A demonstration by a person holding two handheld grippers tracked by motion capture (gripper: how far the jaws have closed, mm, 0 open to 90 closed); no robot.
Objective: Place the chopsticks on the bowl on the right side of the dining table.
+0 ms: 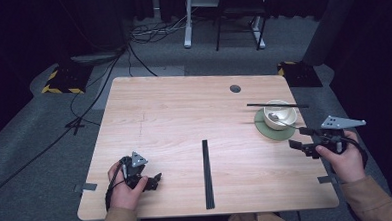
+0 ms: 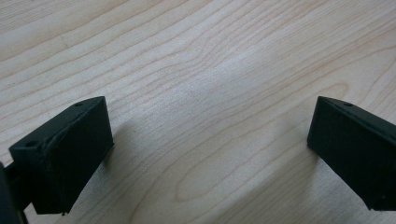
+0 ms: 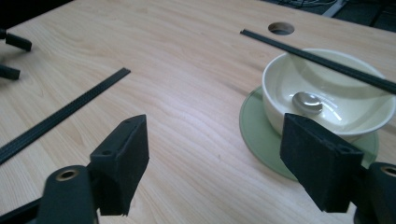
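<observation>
Both grippers rest with jaws apart, empty: left gripper [image 1: 152,181] near the counter's [image 1: 184,106] front edge, right gripper [image 1: 300,138] just beside the bowl [image 1: 280,114], which sits on a green saucer [image 1: 267,127]; bare wood lies between them, crossed by one black strip [image 1: 207,174]

No text, label, brand, number or readable sign appears on anything in these pictures. The only marking is a pattern without words: yellow-and-black hazard stripes on a floor plate [image 1: 62,81] at the far left of the worktop [image 1: 184,106], and a similar dark plate [image 1: 298,72] at the far right, whose striping is too dim to make out.
</observation>
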